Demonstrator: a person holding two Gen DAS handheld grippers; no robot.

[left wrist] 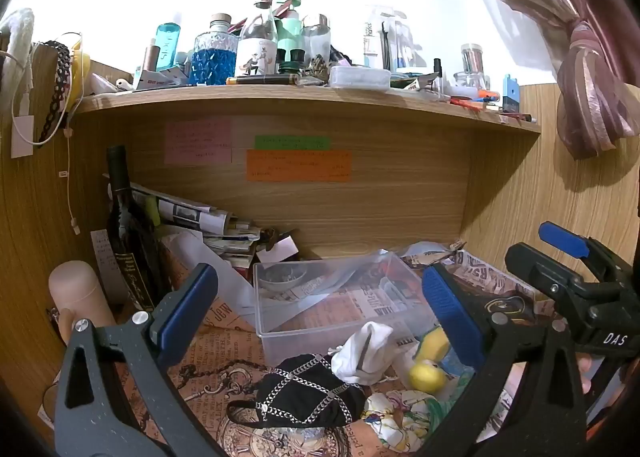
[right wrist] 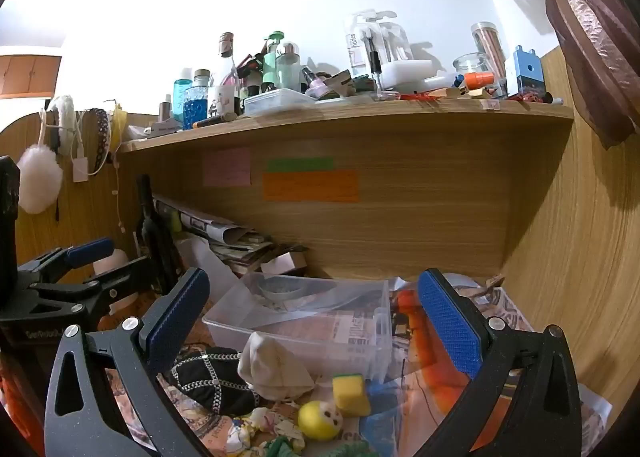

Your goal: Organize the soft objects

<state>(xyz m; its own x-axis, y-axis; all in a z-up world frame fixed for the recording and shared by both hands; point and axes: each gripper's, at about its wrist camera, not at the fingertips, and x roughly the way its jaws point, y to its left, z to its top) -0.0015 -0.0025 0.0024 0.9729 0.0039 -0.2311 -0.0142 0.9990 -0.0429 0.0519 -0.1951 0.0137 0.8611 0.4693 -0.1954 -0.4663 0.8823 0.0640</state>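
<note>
Several soft things lie bunched at the near edge of the desk, in front of a clear bin [left wrist: 320, 297]. A black cap [left wrist: 308, 393] with silver chains touches a white sock [left wrist: 366, 353], which leans against the bin's near wall. Right of the sock sit a yellow sponge [right wrist: 351, 394] and a yellow ball [right wrist: 320, 420] with a face; a floral cloth [left wrist: 400, 417] is crumpled just beside the cap. In the left view the right finger hides most of the sponge, and the frame's bottom cuts off the cloth. A green item at the bottom of the right view is too cut off to identify.

Both tools hover above the pile, gripping nothing. The left gripper [left wrist: 320, 321] has its blue pads spread wide apart, framing the bin and sock. The right gripper [right wrist: 314, 321] is equally wide, its pads either side of the bin.

Inside the bin a small bowl [left wrist: 280, 277] and a plastic sheet blur together; its contents are hard to read. The bin's middle shows only printed paper through its floor. Behind it, a paper stack [left wrist: 208, 221] and a dark bottle [left wrist: 128, 225] crowd the back left corner. The back right corner holds only crumpled paper. Overhead, a shelf [left wrist: 304, 101] packed with bottles caps the alcove, and writing on the sticky notes [left wrist: 298, 165] is illegible.
</note>
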